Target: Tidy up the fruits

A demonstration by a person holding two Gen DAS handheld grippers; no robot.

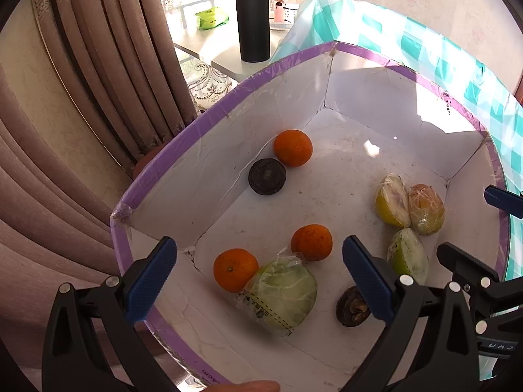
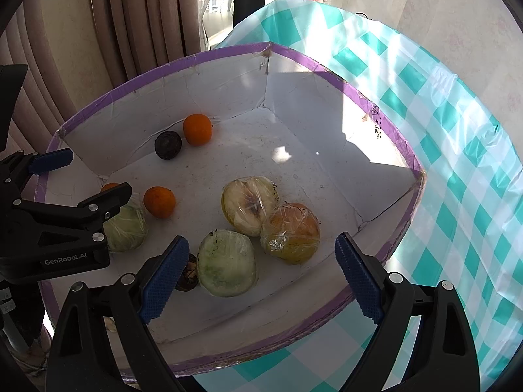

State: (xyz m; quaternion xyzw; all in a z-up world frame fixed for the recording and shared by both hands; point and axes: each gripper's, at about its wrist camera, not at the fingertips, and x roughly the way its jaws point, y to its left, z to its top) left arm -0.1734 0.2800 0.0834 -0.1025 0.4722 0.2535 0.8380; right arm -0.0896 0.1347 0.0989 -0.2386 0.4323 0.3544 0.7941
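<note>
A white box with a purple rim (image 1: 209,114) (image 2: 327,75) holds the fruit. In the left wrist view I see three oranges (image 1: 293,147) (image 1: 311,241) (image 1: 234,269), a wrapped green fruit (image 1: 284,290), two dark round fruits (image 1: 266,176) (image 1: 351,307) and three wrapped cut fruits (image 1: 392,204) (image 1: 426,209) (image 1: 407,256). My left gripper (image 1: 258,281) is open and empty above the box's near corner. My right gripper (image 2: 261,277) is open and empty above the wrapped green half (image 2: 227,263), beside two wrapped halves (image 2: 250,204) (image 2: 291,232).
The box sits on a teal checked tablecloth (image 2: 457,163). A black flask (image 1: 252,16) stands on a pale ledge behind, with a green packet (image 1: 210,18) and a pink fan (image 1: 280,0). Brown curtains (image 1: 98,65) hang at the left.
</note>
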